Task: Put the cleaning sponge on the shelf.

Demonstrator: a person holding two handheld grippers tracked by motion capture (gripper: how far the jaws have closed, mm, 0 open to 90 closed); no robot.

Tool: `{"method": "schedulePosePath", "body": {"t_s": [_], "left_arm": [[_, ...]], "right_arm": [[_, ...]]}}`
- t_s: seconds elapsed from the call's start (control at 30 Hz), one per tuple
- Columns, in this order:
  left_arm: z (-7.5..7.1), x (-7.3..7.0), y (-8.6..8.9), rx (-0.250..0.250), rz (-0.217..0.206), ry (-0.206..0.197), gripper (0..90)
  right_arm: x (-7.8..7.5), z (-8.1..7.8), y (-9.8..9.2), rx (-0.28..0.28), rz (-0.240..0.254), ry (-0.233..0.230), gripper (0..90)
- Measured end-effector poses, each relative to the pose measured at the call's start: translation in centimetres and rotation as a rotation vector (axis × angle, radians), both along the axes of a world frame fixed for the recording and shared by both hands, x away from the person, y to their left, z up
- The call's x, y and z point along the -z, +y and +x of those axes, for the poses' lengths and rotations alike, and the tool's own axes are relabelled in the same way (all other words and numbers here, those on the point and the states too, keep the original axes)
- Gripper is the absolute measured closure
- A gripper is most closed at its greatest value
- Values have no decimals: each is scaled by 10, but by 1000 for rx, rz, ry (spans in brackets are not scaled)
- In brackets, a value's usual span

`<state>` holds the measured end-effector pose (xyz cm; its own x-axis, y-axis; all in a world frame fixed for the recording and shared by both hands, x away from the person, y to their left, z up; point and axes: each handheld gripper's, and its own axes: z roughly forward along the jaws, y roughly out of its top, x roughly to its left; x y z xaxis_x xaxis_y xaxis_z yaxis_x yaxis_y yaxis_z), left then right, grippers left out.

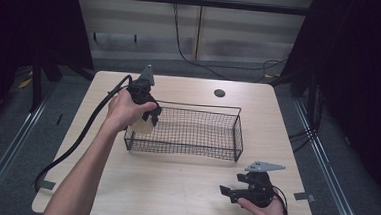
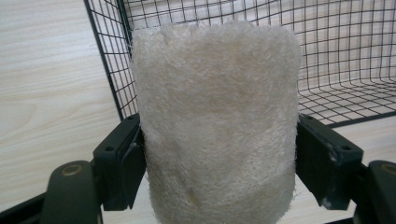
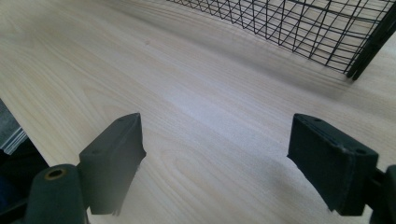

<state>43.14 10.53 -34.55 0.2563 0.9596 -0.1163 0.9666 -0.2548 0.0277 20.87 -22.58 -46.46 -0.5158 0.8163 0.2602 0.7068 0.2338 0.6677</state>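
At the left end of the wire basket [image 1: 192, 130], the left tool [image 2: 219, 154] is clamped on a pale fibrous loofah roll [image 2: 217, 121], held at the near corner of the mesh. This looks like a placing step: next, carry it over the rim and release. The right tool [image 3: 233, 158] rests spread apart and empty on the tabletop [image 3: 154, 84].

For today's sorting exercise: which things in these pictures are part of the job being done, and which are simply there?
Part of the job:
- loofah sponge, clamped in the left gripper
- black wire basket, beside which the sponge is held
- right gripper, open and waiting near the table's front edge

Simply there:
- wooden table
- round cable port in the tabletop
- wall cable behind the table
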Motion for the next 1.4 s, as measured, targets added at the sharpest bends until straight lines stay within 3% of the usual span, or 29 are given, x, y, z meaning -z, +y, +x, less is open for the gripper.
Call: {"method": "schedulePosePath", "body": {"t_s": [0.1, 0.3, 0.47, 0.9, 1.1, 1.4], "left_arm": [[2, 6, 2, -14, -15, 10, 249], [7, 25, 14, -47, 2, 38, 249], [7, 31, 17, -63, 5, 37, 249], [9, 50, 8, -65, 48, 65, 248], [9, 58, 4, -78, 85, 60, 248], [9, 69, -4, -76, 97, 75, 247]], "right_arm": [[0, 0, 0, 0, -2, 1, 179], [0, 0, 1, -3, -1, 2, 179], [0, 0, 1, -5, -4, 1, 180], [0, 0, 1, -15, -3, 1, 183], [0, -1, 2, -20, -3, 2, 184], [0, -1, 2, -22, -3, 3, 185]]}}
